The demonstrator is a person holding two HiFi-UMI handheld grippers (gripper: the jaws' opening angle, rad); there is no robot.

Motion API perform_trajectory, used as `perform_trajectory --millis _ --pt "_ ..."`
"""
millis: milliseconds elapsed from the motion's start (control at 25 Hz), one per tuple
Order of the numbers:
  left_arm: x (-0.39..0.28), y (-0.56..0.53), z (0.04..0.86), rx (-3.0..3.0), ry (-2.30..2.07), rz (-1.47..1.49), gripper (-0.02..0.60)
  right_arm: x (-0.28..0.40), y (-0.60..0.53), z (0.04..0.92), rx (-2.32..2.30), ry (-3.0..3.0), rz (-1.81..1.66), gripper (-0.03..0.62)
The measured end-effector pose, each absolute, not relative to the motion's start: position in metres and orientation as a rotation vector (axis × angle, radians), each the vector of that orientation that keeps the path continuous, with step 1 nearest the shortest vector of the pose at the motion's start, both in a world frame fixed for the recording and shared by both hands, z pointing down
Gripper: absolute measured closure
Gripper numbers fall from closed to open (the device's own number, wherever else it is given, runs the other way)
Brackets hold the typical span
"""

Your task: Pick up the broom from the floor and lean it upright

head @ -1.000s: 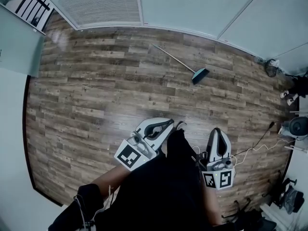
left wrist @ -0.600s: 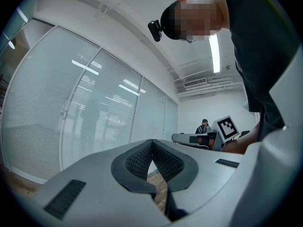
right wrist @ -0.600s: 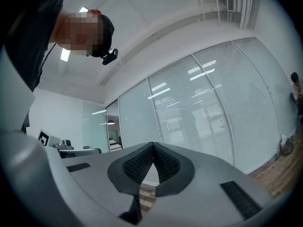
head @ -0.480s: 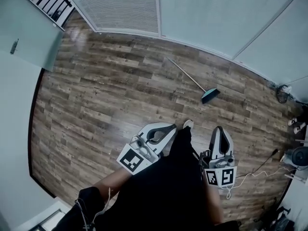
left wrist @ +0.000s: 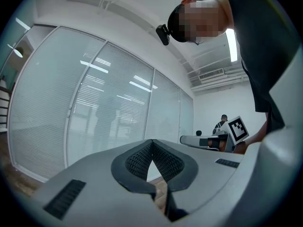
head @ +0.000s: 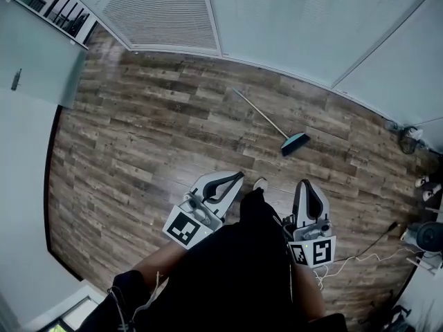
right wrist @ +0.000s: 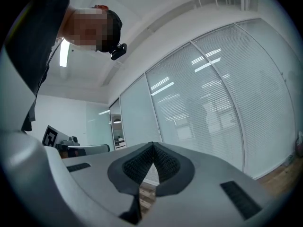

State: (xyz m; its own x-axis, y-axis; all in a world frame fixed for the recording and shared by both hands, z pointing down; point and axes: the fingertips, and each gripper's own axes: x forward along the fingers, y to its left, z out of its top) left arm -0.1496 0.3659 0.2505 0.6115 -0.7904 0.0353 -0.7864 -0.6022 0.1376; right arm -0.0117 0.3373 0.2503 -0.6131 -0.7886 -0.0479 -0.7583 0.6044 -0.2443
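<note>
The broom [head: 271, 124] lies flat on the wooden floor [head: 152, 137] ahead of me, its thin handle running up-left and its teal head [head: 294, 143] at the lower right. Both grippers are held level near my body, well short of the broom. My left gripper [head: 237, 176] is shut with nothing in it; in the left gripper view its dark pads [left wrist: 152, 161] meet at the tips. My right gripper [head: 305, 182] is likewise shut and empty, its pads [right wrist: 152, 167] touching in the right gripper view.
A glass wall with blinds [head: 277, 19] runs along the far side of the floor. A glass door [head: 34, 54] stands at the left. Cables [head: 360, 254] and dark equipment [head: 426, 237] lie at the right edge.
I have walked forward with both grippers; the broom now lies closer to them in the head view. Both grippers stay shut.
</note>
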Motion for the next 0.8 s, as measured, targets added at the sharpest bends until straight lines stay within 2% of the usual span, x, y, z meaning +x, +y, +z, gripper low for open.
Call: perform_trajectory --millis 440,800 --pt "-0.124 0.307 0.276 2.568 -1.377 0.055 0.563 0.027 0.255 0.274 -1.251 2.739 -0.365 0.582" --pt "-0.13 0.253 0.286 2.506 -1.327 -0.011 0.563 0.032 0.2 0.286 -1.333 2.75 -0.413 0.582"
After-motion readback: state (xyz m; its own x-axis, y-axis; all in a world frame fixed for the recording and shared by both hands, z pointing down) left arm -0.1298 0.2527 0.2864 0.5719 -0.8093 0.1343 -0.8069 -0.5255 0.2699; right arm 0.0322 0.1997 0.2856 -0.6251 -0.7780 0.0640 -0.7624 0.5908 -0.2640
